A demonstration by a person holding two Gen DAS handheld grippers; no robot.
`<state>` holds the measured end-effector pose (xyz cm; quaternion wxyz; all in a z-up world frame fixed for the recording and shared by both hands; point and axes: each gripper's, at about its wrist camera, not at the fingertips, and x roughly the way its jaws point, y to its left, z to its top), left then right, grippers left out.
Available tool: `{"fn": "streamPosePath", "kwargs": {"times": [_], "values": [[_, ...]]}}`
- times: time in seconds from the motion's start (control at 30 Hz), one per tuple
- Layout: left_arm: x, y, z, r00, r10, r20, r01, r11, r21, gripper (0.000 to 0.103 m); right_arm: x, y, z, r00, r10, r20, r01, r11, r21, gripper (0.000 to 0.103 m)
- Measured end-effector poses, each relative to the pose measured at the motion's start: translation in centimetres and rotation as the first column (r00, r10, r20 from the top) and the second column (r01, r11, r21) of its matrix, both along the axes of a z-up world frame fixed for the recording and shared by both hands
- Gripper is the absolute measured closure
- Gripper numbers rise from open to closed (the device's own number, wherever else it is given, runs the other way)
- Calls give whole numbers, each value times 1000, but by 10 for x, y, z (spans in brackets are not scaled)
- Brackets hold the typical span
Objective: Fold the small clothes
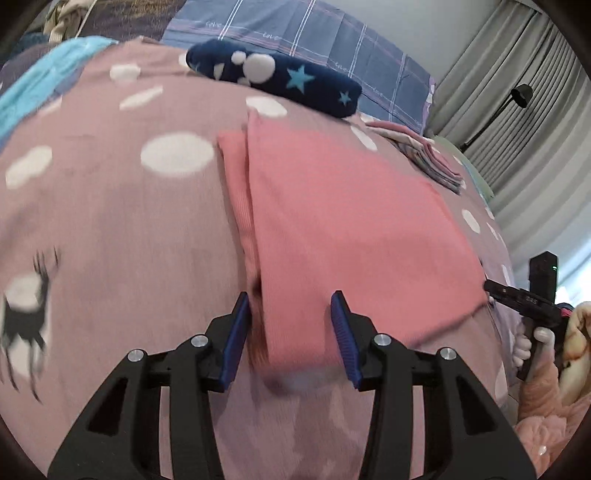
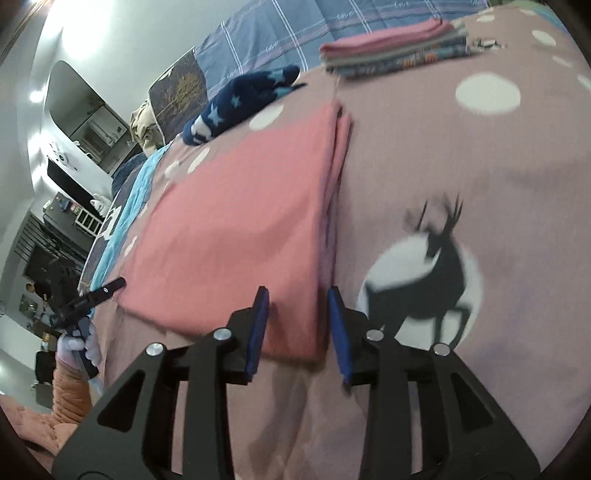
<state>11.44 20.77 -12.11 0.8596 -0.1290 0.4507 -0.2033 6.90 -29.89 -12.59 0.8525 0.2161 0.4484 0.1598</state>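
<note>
Both wrist cameras look steeply down, close over the bedspread (image 1: 110, 221) — sharing the pink garment (image 1: 351, 229) from opposite corners.

Soft, even indoor light fills both fisheye views. Glare blooms on the ceiling (image 2: 79, 22) at upper left in the right wrist view. Motion blur smears the bedspread (image 1: 110, 221) near the lower edge, perhaps from camera movement; edges bow strongly, with dark vignetted corners.

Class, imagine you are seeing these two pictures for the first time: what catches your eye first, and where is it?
The folded pink garment lies mid-bed on the mauve spotted, deer-print cover, its near corners between the open left tongs and right tongs. Behind it sit a navy star-patterned bundle and a stack of folded clothes.
</note>
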Motion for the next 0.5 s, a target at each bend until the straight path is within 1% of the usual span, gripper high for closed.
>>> {"fn": "streamPosePath", "kwargs": {"times": [0.03, 0.07, 0.1, 0.13, 0.17, 0.2, 0.23, 0.3, 0.33, 0.37, 0.4, 0.43, 0.5], "values": [[-1, -1, -1, 1000, 1, -1, -1, 1000, -2, 96, 0, 1, 0, 1000, -15, 1, 15, 1000, -16, 94], [-3, 0, 1, 1000, 12, -7, -12, 1000, -3, 99, -2, 3, 7, 999, -33, 20, 33, 999, -20, 100], [-5, 1, 8, 1000, 22, 4, -22, 1000, -16, 99, -3, 4, 14, 998, -42, 44, 43, 999, -24, 100], [-9, 3, 16, 999, 28, 29, -28, 1000, -14, 100, -8, 7, 29, 995, -45, 87, 50, 997, -55, 100], [-14, 2, 27, 998, 19, 51, -20, 1000, 8, 100, -6, 9, 35, 994, -42, 102, 50, 996, -79, 100], [-16, 1, 31, 998, 8, 63, -10, 999, 31, 100, -8, 10, 40, 994, -34, 108, 47, 992, -121, 101], [-16, 2, 31, 998, 5, 60, -9, 999, 53, 101, -7, 9, 38, 994, -36, 99, 49, 990, -134, 101], [-16, 5, 15, 1000, 10, 9, -11, 995, 98, 101, -3, 7, 19, 998, -56, 32, 61, 984, -168, 101], [-16, 6, 5, 1000, 16, -18, -14, 993, 114, 100, -3, 6, 10, 997, -73, 3, 72, 982, -175, 99], [-19, 9, -4, 999, 24, -29, -21, 994, 103, 100, -7, 3, 1, 996, -90, -12, 87, 983, -163, 98], [-23, 12, -4, 999, 36, -14, -34, 997, 75, 100, -14, -1, -1, 994, -109, 0, 108, 987, -122, 98], [-27, 15, -2, 999, 47, -15, -46, 997, 59, 100, -20, -5, 0, 992, -125, -2, 124, 987, -100, 98], [-37, 19, 7, 997, 74, 6, -74, 995, 62, 100, -29, -10, 5, 989, -151, 1, 150, 984, -92, 93]]}}
